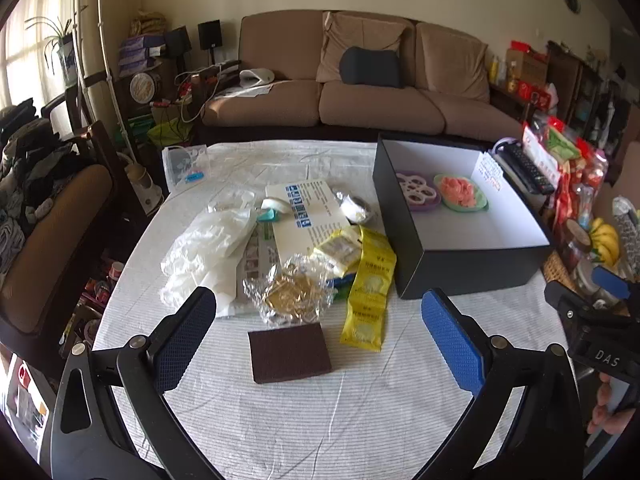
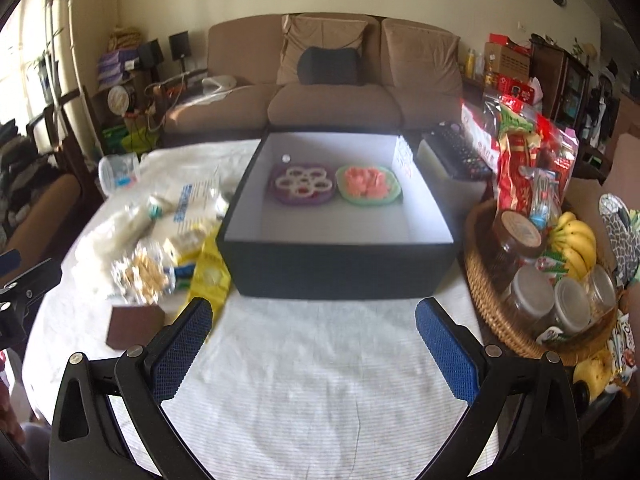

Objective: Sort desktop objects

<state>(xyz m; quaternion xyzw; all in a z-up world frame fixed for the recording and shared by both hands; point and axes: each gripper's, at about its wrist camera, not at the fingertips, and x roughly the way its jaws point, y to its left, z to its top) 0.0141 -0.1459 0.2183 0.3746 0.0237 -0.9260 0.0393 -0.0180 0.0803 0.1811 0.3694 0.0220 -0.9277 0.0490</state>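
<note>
Meanwhile both the left gripper (image 1: 320, 336) and the right gripper (image 2: 314, 338) hang spread wide, grasping nothing. Between the left one's fingers, the brown sponge block (image 1: 290, 353) lies flat on the table (image 1: 360, 420), long axis crosswise, near the black box (image 1: 472, 264).

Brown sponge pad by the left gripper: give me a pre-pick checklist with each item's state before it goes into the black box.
1. Left gripper open and empty: ok, fingers wide apart, nothing between the pads.
2. Brown sponge pad free to grasp: ok, it lies flat on the tablecloth, apart from the pile.
3. Pad lined up between the fingers: ok, roughly centred in the left wrist view.
4. Yellow sachet strip clear of the pad: cannot tell, its end lies close to the pad's corner.
5. Black box has room: ok, only two small dishes at its far wall.
6. Right gripper out of the way: ok, open over bare cloth before the box.
</note>
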